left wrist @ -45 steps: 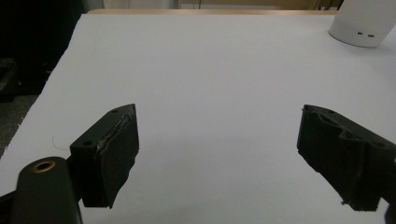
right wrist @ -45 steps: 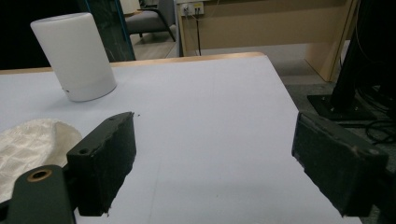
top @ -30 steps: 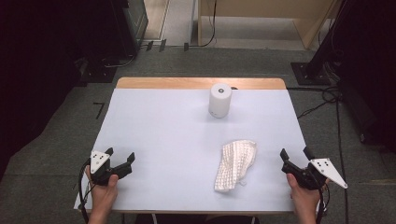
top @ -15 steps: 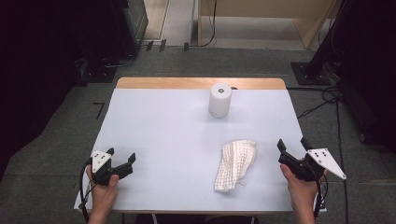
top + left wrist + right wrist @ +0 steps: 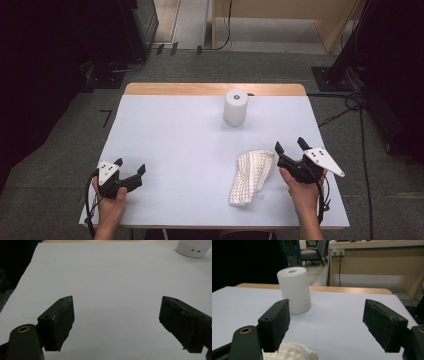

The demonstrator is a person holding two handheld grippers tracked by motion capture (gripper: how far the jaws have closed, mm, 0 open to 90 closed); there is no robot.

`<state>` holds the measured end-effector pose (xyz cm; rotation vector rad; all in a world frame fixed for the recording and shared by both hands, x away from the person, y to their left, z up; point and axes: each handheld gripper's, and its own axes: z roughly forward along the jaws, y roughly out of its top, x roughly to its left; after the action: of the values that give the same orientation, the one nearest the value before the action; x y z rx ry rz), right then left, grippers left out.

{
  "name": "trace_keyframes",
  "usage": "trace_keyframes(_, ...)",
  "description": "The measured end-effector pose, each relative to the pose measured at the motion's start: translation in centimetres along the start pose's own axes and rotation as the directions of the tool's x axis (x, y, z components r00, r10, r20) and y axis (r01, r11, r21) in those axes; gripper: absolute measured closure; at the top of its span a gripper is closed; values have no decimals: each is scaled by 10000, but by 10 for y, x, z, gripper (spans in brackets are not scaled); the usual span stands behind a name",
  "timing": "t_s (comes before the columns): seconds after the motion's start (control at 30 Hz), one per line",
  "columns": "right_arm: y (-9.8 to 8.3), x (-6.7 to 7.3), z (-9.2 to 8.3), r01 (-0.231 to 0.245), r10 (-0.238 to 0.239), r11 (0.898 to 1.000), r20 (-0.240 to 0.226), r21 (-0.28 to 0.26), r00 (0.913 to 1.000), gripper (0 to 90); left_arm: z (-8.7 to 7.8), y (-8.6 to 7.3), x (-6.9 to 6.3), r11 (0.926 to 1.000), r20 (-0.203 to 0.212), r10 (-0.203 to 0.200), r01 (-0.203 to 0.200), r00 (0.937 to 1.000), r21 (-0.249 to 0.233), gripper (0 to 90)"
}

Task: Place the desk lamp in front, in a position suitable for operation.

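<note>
My right gripper (image 5: 291,146) jaws apart, just been closing slightly, nothing between, just beside white knitted cloth (image 5: 250,175) on table (image 5: 170,135); my left gripper (image 5: 131,170) jaws apart, empty

Matt white worktop (image 5: 175,145) with a bare wood edge at 12 o'clock; knitted, nubbly white cloth (image 5: 250,175); smooth matt plastic cylinder (image 5: 235,106).

In the right gripper view the white cloth (image 5: 292,352) is cut by the bottom edge, and the left gripper view cuts the white cylinder (image 5: 192,248) at the top.
</note>
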<state>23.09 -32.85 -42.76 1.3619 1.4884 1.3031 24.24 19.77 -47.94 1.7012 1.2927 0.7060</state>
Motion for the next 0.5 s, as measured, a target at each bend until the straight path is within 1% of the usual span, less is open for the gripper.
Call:
trace_keyframes(0.07, -5, 6, 2, 138, -135, 9997, -137, 199, 9998, 219, 0, 0, 0, 10000, -16, 20, -20, 10000, 2, 137)
trace_keyframes(0.1, -5, 6, 2, 138, -135, 9997, -137, 199, 9998, 219, 0, 0, 0, 10000, -16, 20, -20, 10000, 2, 137)
trace_keyframes(0.17, -9, 13, 5, 225, -210, 9987, -317, 465, 9993, 220, 1, 0, -1, 10000, -29, 8, -8, 10000, 2, 137)
trace_keyframes(0.2, -13, 19, 7, 286, -253, 9973, -478, 682, 9985, 228, 1, 0, -1, 10000, -35, 42, -42, 10000, 57, 137)
trace_keyframes(0.23, -13, 19, 7, 286, -253, 9973, -478, 682, 9985, 228, 1, 0, -1, 10000, -35, 42, -42, 10000, 57, 137)
trace_keyframes(0.3, -19, 27, 6, 108, -36, 9952, -732, 977, 9973, 235, 1, 0, -1, 10000, -35, 13, -13, 10000, 61, 137)
trace_keyframes(0.33, -25, 34, 6, 4, 109, 9907, -827, 1361, 9965, 245, 1, 0, 0, 10000, -3, -10, 10, 10000, 83, 137)
trace_keyframes(0.37, -25, 34, 6, 4, 109, 9907, -827, 1361, 9965, 245, 1, 0, 0, 10000, -3, -10, 10, 10000, 83, 137)
trace_keyframes(0.4, -31, 41, 6, 102, 50, 9854, -888, 1702, 9960, 256, 2, 1, 1, 9999, 42, -65, 65, 10000, 95, 137)
trace_keyframes(0.43, -34, 45, 6, 141, 42, 9797, -908, 2001, 9959, 296, 2, 1, 1, 9999, 42, -65, 65, 10000, 95, 137)
trace_keyframes(0.47, -38, 49, 9, 334, -60, 9707, -1150, 2379, 9933, 303, 1, 1, 4, 9997, 131, -210, 208, 9997, 137, 137)
trace_keyframes(0.5, -38, 49, 9, 334, -60, 9707, -1150, 2379, 9933, 303, 1, 1, 4, 9997, 131, -210, 208, 9997, 137, 137)
